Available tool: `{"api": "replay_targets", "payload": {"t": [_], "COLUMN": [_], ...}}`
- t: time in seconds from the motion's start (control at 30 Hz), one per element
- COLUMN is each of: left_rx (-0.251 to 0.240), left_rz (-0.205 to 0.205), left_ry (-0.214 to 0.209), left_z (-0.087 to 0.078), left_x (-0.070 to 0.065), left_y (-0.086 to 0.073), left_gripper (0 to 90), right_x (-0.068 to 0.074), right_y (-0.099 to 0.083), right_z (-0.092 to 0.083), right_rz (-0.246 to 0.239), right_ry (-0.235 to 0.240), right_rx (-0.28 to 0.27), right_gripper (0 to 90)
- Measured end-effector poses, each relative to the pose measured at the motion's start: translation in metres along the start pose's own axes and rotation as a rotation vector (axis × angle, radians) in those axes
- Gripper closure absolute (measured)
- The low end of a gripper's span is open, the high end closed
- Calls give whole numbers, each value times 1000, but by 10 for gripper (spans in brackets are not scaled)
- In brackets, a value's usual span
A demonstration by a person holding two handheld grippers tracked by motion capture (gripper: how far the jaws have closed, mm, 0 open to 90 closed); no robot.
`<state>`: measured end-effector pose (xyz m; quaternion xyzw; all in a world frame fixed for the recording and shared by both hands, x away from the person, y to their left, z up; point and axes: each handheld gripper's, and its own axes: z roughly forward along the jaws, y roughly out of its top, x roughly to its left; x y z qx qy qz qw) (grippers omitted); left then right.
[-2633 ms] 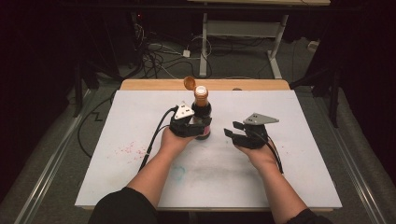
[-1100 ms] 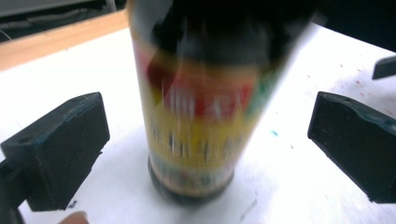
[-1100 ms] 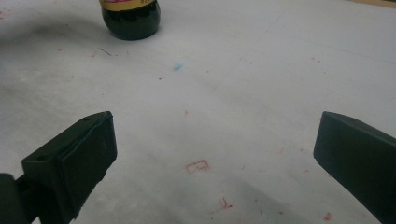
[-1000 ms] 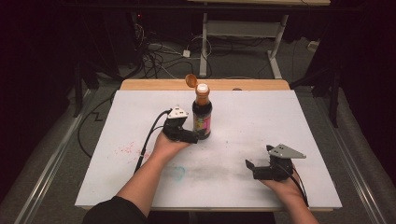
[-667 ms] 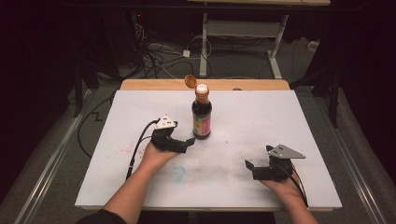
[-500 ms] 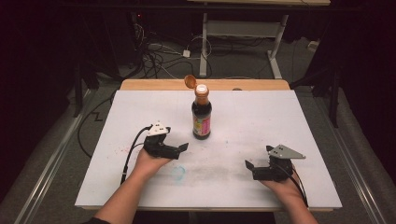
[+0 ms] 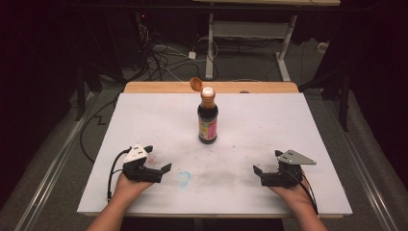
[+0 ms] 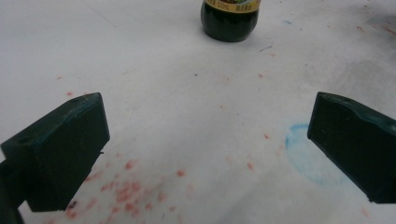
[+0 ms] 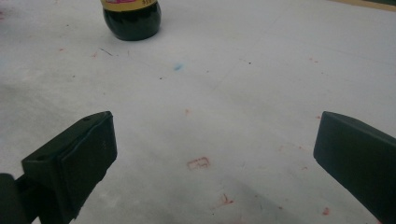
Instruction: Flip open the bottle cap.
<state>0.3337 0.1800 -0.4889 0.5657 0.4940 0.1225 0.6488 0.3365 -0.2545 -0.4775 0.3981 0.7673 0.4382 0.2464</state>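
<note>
— Bottle [image 7: 208, 120] placement: where is it left, and are the grippers clear?
— It stands upright at mid-table, cap [image 7: 196, 84] flipped open. Left gripper [image 7: 163, 169] and right gripper [image 7: 256, 172] are rested near the front edge, jaws spread wide, nothing held. Both should be kept low and well apart from it.

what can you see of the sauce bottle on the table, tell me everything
The bottle stands upright near the middle of the white table top, toward its far side. It is small, with dark, near-black contents, a rounded base, a narrow orange-brown neck and a pink and yellow label. Its orange flip cap hangs open to one side, baring a white spout. Nothing touches it but the table; the left gripper and the right gripper rest open, well short of it.
</note>
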Motion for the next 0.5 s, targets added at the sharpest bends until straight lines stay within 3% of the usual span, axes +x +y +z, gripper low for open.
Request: {"api": "replay_targets", "payload": {"t": [0.1,0.2,0.23,0.5], "left_rx": [-18,-38,-54,-53], "left_rz": [2,31,22,22], "left_ry": [8,22,20,26], "left_z": [-15,-26,-29,-28], "left_x": [2,4,5,6], "left_y": [-2,-7,-6,-6], "left_gripper": [0,0,0,0], "right_x": [0,-1,0,0], "right_y": [0,0,0,0], "right_z": [-1,-4,-4,-4], "right_rz": [0,-1,0,0], "right_ry": [-1,-3,-4,-9], "right_rx": [-8,-18,-19,-19], "right_gripper": [5,5,5,5]}}
